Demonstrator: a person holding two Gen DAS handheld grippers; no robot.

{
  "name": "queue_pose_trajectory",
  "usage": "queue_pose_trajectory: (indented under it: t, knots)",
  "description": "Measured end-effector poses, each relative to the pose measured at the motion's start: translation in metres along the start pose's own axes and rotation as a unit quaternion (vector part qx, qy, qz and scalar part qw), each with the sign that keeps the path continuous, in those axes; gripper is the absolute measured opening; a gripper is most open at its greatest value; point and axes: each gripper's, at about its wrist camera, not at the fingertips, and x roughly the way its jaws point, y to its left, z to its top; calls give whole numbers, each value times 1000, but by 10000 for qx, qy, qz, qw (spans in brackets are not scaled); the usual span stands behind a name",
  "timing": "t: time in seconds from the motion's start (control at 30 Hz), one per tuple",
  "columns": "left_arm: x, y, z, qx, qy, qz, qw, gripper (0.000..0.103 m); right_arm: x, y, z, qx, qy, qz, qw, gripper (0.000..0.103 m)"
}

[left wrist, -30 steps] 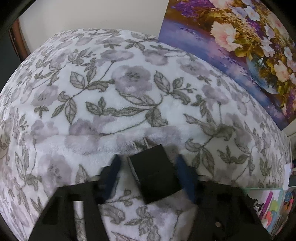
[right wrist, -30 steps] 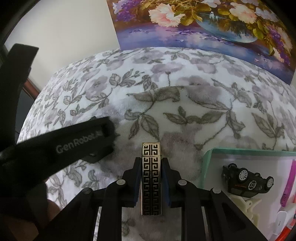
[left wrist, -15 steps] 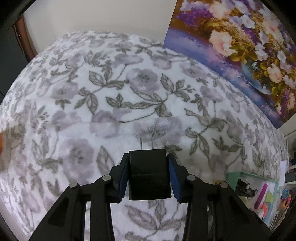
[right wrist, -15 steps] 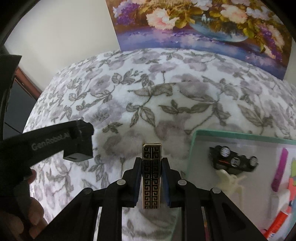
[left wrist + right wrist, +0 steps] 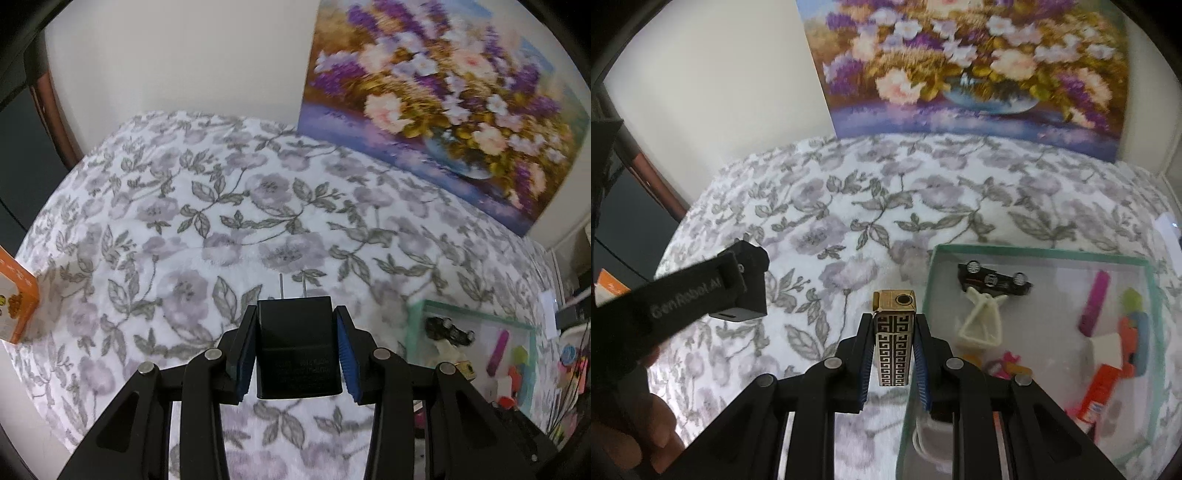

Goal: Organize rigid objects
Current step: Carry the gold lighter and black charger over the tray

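Note:
My left gripper (image 5: 297, 325) is shut on a black plug adapter (image 5: 297, 354) with two metal prongs pointing forward, held above the floral blanket. In the right wrist view the same adapter (image 5: 746, 291) shows at the left, in the air. My right gripper (image 5: 894, 325) is shut on a gold lighter with a black key pattern (image 5: 894, 347), held just left of a green-rimmed tray (image 5: 1034, 253). The tray (image 5: 476, 314) also shows at the right of the left wrist view.
The tray holds a black toy car (image 5: 993, 282), a cream plastic frame (image 5: 982, 321), a purple stick (image 5: 1095, 304) and several bright small items. An orange box (image 5: 16, 299) stands at the blanket's left edge. A flower painting (image 5: 967, 66) leans on the back wall.
The left gripper closed on the adapter and lifted it off the blanket. Both grippers rose and pulled back, so more of the tray shows in both views.

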Motion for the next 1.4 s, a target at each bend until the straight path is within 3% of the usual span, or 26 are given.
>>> queue_pose_trajectory:
  t: [0.2, 0.6, 1.0, 1.4]
  knots:
    - [-30, -14, -16, 270, -275, -13, 9993, 42, -42, -16, -14, 166, -343, -25, 9993, 22]
    - [-53, -46, -58, 744, -207, -345, 9964, 42, -72, -69, -45, 712, -362, -225, 9965, 22]
    - [-46, -114, -99, 1541, 176, -630, 9859, 42, -81, -125, -60, 1149, -180, -654, 9911, 22]
    - [-24, -150, -127, 1921, 667, -688, 9767, 42, -74, -180, -76, 1588, 170, -1224, 9796, 22]
